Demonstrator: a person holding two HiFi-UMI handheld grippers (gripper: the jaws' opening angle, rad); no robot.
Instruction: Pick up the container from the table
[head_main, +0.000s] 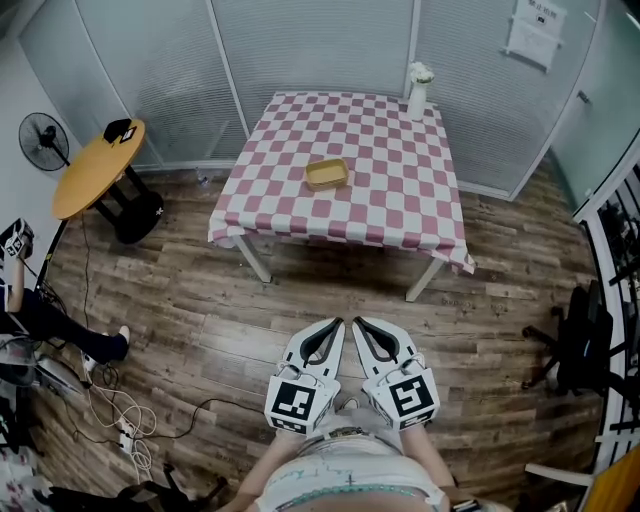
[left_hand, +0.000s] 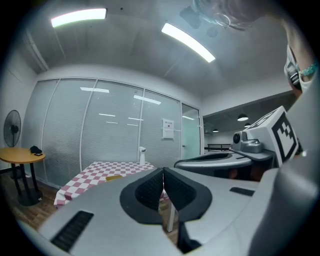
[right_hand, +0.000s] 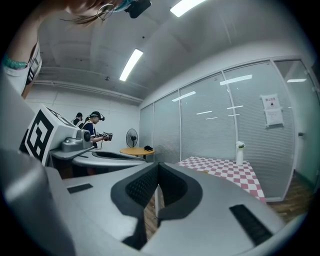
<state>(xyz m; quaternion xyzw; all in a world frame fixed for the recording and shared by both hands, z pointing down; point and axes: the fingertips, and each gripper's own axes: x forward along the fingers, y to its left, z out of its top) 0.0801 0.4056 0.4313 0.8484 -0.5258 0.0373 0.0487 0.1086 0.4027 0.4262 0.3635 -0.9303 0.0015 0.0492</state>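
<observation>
Jaws on both grippers are pressed together with nothing between them. The left gripper (left_hand: 163, 186) and the right gripper (right_hand: 157, 186) are held side by side close to the person's body. They point toward the table (head_main: 400, 205) and are well short of its near edge, above the wooden floor (head_main: 250, 320). The table wears a pink-and-white checked cloth. The container (head_main: 327, 173), a shallow yellow tray, lies on the cloth near the table's middle, a little toward its left side, and neither gripper touches it. A white vase (head_main: 418, 90) stands upright at the table's far right corner. Left of the table there is a round yellow side table (head_main: 98, 165) with a small black thing on top, and beyond that a black fan (head_main: 43, 140). Cables (head_main: 120, 425) trail over the floor further to the left and nearer the camera. A black chair (head_main: 585, 345) stands to the table's right, and frosted glass walls (head_main: 310, 45) run behind the table.
</observation>
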